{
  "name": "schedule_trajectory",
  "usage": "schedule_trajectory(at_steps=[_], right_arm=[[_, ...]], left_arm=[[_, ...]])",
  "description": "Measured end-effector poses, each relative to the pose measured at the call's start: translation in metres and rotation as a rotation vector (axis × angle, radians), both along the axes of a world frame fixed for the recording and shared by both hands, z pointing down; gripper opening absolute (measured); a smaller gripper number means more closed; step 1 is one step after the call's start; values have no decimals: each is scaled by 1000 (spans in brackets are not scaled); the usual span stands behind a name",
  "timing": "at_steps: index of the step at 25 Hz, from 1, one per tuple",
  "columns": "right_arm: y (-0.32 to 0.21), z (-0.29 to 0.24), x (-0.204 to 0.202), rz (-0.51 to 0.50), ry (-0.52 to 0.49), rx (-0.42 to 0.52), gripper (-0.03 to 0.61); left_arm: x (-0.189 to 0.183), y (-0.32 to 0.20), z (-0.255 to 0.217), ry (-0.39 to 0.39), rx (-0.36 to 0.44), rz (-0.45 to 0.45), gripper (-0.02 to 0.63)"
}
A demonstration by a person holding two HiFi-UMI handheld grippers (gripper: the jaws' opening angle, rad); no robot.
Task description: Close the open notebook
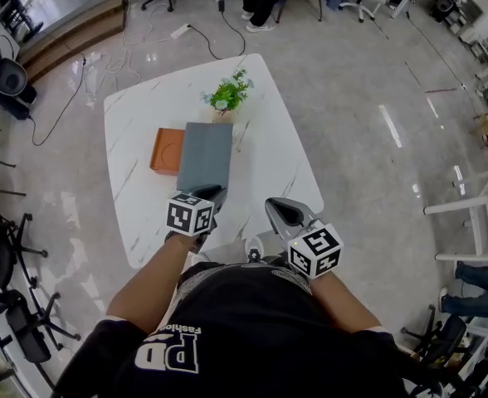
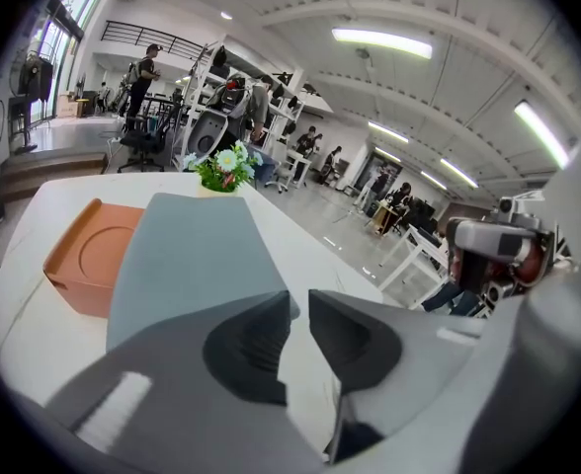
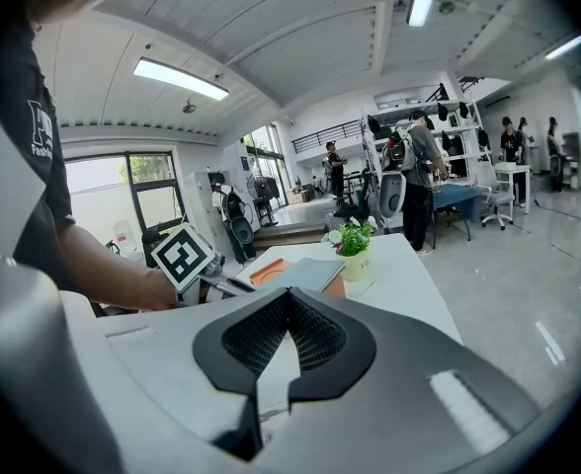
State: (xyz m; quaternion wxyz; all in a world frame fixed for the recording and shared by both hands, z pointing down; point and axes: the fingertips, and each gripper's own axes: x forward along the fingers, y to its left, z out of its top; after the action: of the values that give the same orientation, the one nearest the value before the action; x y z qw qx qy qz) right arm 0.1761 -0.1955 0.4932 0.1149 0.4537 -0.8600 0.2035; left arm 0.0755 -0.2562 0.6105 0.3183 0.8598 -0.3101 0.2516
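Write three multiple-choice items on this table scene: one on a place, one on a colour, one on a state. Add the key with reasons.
1. Where does the potted plant stand?
A. Between the two grippers.
B. On the table, beyond the far end of the grey notebook.
C. On the floor.

2. What colour is the tray beside the notebook?
A. Green.
B. Black.
C. Orange.

3. How do the right gripper's jaws stand?
A. Together, nothing between.
B. Wide apart.
C. Clamped on the notebook.

Key: 1 B, the head view shows it past the notebook's far end; 2 C, it is orange in the head and left gripper views; 3 A, the right gripper view shows the tips meeting, empty.
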Motion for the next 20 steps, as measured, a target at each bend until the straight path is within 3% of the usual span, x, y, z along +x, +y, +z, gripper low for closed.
schedule_trajectory(at_steps=[11,20], right_arm=[[-5,-4,-25,-24,-8,9,0],[-15,-16,-52,-58,-22,36,0]], left_arm=[[-19,-2,-38,71,53,-39,118],[-56,2,-69,123,100,-103,118]])
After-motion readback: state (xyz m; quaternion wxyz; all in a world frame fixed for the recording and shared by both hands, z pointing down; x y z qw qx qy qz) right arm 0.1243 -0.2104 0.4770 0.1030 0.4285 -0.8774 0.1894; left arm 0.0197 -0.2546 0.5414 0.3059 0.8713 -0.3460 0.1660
